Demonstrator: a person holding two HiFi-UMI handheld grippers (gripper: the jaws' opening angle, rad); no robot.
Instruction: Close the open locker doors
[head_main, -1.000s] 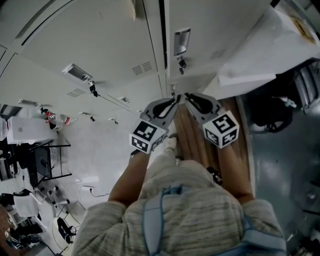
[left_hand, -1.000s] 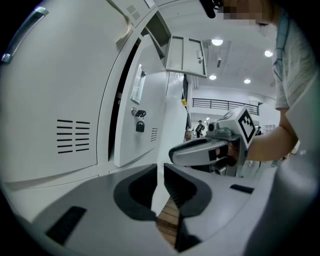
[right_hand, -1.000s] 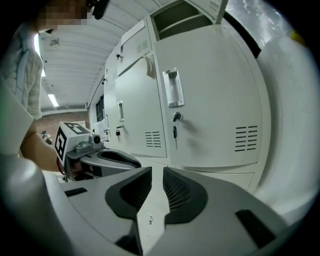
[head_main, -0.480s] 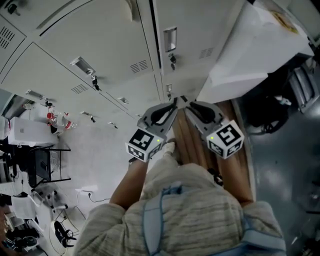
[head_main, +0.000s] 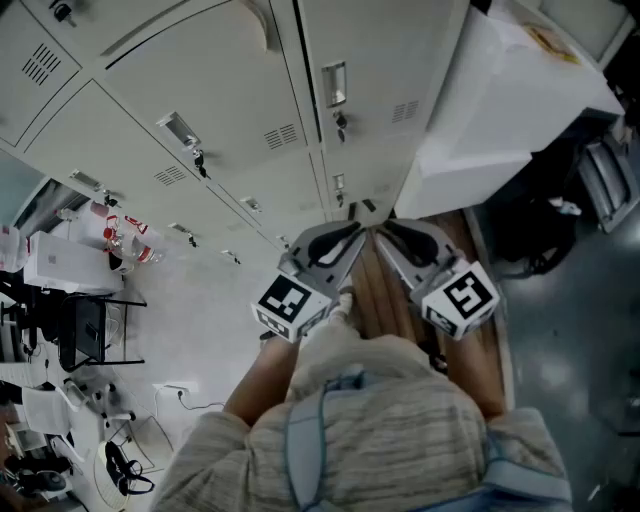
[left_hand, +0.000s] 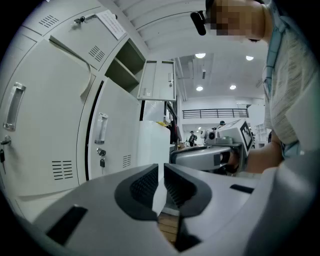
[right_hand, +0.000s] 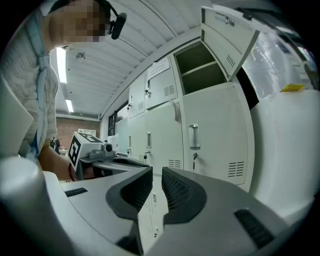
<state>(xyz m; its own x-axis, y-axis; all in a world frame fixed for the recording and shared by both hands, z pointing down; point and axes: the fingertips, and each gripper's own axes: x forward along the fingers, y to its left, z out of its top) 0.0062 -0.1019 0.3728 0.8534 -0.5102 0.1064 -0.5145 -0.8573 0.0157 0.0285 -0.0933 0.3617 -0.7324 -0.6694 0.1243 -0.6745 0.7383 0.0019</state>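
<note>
1. You are holding the left gripper (head_main: 345, 238) and the right gripper (head_main: 386, 236) side by side in front of your chest. Both are pointing toward the bank of white lockers (head_main: 200, 90).
2. The left gripper's fingers (left_hand: 144, 189) are sitting drawn together with only a thin slit between them. They are pinching nothing.
3. The right gripper's fingers (right_hand: 176, 192) are sitting the same way, close together with a narrow gap. Only the locker fronts are showing through that gap.
4. In the right gripper view, the open locker door (right_hand: 227, 32) is standing swung out in the top row, high above the fingers. It is well apart from both grippers.
5. Beside that door, the open compartment (right_hand: 200, 67) is showing a dark interior with one shelf across it.
6. The locker directly under the open compartment is sitting shut. Its upright handle (right_hand: 194, 136) is showing on the door, with a key (right_hand: 194, 157) hanging just below it.
7. A bulky white block (head_main: 500, 110) wrapped in clear film is standing just to the right of the lockers, and a yellow label (right_hand: 292, 88) is showing on it.
8. Wooden planks (head_main: 385, 290) are lying beneath the two grippers, running toward the foot of the lockers.
9. Neither gripper is touching any locker door.
</note>
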